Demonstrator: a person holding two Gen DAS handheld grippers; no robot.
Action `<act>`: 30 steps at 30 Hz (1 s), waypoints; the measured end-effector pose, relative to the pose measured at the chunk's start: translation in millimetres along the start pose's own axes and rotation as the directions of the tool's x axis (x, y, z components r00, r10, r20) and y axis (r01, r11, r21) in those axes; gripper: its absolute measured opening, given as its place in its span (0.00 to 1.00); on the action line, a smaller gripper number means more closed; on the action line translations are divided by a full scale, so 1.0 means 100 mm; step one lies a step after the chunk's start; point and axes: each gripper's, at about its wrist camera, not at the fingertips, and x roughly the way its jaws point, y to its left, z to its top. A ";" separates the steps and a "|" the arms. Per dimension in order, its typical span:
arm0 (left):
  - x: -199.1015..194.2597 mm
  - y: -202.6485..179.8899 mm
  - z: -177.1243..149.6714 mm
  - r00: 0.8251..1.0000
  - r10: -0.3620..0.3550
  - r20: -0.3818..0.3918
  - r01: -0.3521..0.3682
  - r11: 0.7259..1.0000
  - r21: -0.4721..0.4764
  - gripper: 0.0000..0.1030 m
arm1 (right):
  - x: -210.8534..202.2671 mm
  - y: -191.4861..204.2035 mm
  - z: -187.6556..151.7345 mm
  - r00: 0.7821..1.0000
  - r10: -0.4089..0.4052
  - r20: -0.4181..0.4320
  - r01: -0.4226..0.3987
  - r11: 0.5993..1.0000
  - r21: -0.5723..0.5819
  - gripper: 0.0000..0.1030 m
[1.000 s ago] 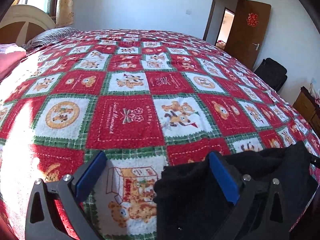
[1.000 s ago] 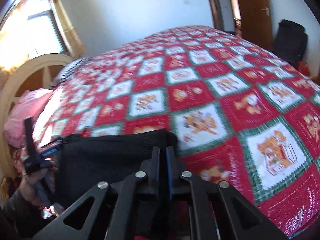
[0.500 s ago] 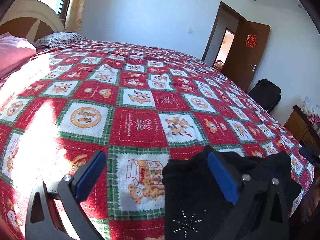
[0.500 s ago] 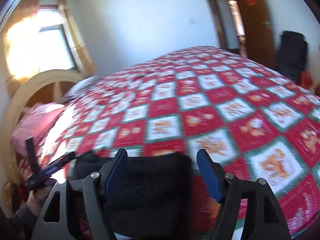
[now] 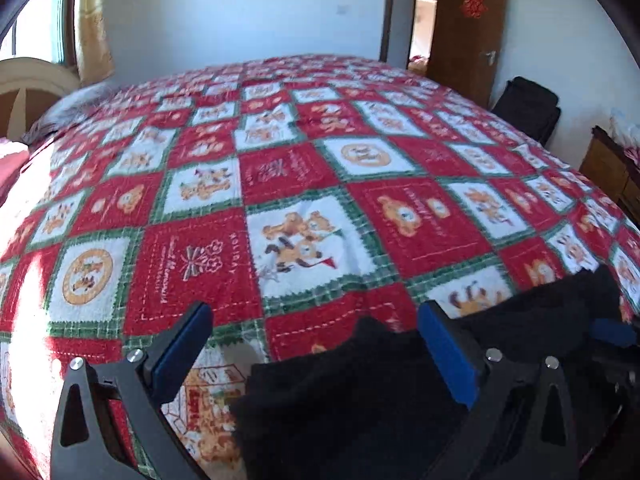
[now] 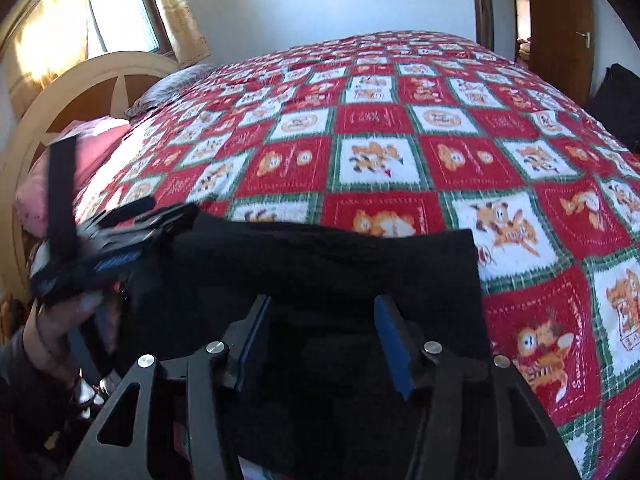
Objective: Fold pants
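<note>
Black pants (image 6: 320,264): one folded dark bundle, lying on the near edge of the bed, directly ahead of and beneath both sets of tongs.

Bedspread (image 5: 288,208): red, white and green squares with cartoon bears; it carried the pants and nothing else near the tongs.

Left gripper (image 5: 316,344): blue-padded tongs stood wide apart, clamped on nothing. The pants' near corner lay between them, toward the right-hand pad; whether that pad touched the cloth was hard to judge, as black fabric merged with the black frame.

Right gripper (image 6: 320,332): tongs about half apart, having just been closing, with the pants below and between the pads (image 6: 394,344). No pad visibly pressed the cloth.

Hand (image 6: 60,332): seen from the right wrist, far left of the tongs, gripping the handle of the left gripper (image 6: 116,248) at the pants' left end; motion blur obscured its details.

Hidden or cut off: the pants' near edge passed under both gripper frames and out of the picture; legs and waistband could not be told apart.

Beyond the tongs: headboard (image 6: 92,80) and pink bedding (image 6: 88,148) to the left, brown door (image 5: 470,28) and a dark bag (image 5: 524,112) to the right.
</note>
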 end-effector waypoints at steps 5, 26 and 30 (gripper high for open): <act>0.08 0.13 0.05 0.999 0.021 -0.040 -0.023 0.998 -0.057 1.00 | 0.00 0.07 -0.02 0.999 -0.032 0.030 0.033 0.999 -0.041 0.52; -0.76 -0.01 -0.66 0.989 -0.040 0.141 0.025 0.994 0.103 1.00 | -0.46 -0.23 0.02 0.982 -0.080 0.171 0.070 0.995 0.064 0.53; -0.71 0.00 -0.70 0.991 -0.042 0.125 0.031 0.995 0.090 1.00 | -0.61 0.06 -0.18 0.988 0.019 0.155 -0.008 0.998 -0.069 0.53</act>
